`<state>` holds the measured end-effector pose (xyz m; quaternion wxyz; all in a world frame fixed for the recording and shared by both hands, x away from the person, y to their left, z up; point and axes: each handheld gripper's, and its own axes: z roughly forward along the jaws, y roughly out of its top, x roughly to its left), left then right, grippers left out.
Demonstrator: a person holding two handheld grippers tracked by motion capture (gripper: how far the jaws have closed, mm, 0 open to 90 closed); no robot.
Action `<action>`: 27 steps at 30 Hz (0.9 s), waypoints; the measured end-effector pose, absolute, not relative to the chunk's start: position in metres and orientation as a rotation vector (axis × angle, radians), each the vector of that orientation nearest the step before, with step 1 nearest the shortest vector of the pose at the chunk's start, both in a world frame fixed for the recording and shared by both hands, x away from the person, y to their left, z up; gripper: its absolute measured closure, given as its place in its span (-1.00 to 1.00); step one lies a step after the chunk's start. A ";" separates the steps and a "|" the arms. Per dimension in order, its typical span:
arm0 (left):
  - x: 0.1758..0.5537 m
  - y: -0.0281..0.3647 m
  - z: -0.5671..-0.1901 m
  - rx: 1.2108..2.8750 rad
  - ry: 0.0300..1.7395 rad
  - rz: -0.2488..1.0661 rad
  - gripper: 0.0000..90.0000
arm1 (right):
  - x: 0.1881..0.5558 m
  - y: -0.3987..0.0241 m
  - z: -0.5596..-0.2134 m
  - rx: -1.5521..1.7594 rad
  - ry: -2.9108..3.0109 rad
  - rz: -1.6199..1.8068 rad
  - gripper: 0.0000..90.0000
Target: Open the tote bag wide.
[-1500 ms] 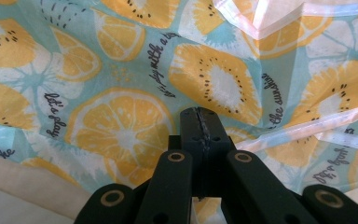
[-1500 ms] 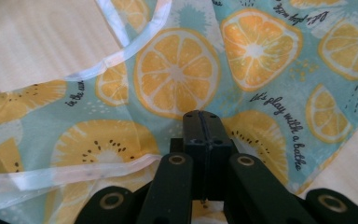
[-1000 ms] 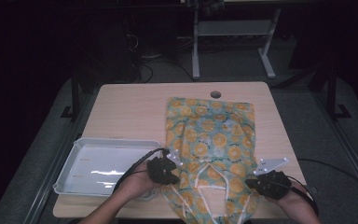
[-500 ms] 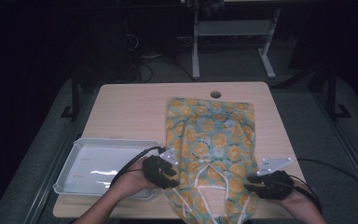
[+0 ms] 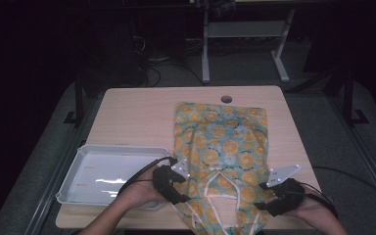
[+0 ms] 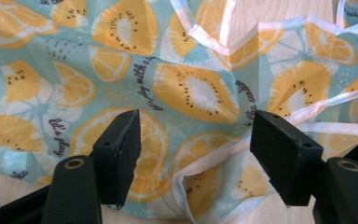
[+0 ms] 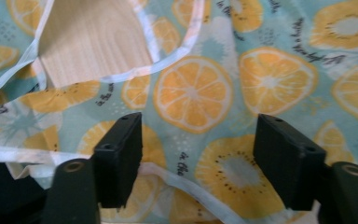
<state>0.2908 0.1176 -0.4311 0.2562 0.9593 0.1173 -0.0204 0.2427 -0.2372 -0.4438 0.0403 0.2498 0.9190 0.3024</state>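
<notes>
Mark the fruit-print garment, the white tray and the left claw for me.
fruit-print garment (image 5: pixel 220 142): high view, middle of the spread cloth.
white tray (image 5: pixel 73 169): high view, left rim.
left claw (image 6: pixel 193 140): left gripper view, midway between its open black jaws, over the cloth.

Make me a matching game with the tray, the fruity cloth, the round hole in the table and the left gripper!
Things:
1. white tray
2. fruit-print cloth
3. round hole
4. left gripper

Places or states:
A. far edge of the table
B. fingers open at the cloth's near left corner
C. spread flat in the middle of the table
D. near left corner of the table

Pairs: 1-D, 2-C, 3-A, 4-B
</notes>
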 end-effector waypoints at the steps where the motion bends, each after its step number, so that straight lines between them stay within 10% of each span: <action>1: 0.291 0.117 -0.432 2.603 0.321 -0.056 -0.28 | 0.243 -0.237 -0.444 0.765 2.815 0.926 -0.39; 9: 0.289 0.114 -0.436 2.625 0.299 -0.059 -0.40 | 0.246 -0.229 -0.453 0.688 2.865 0.881 -0.68; 27: 0.282 0.101 -0.449 2.714 0.239 0.034 -0.52 | 0.246 -0.226 -0.461 0.637 2.859 0.820 -0.61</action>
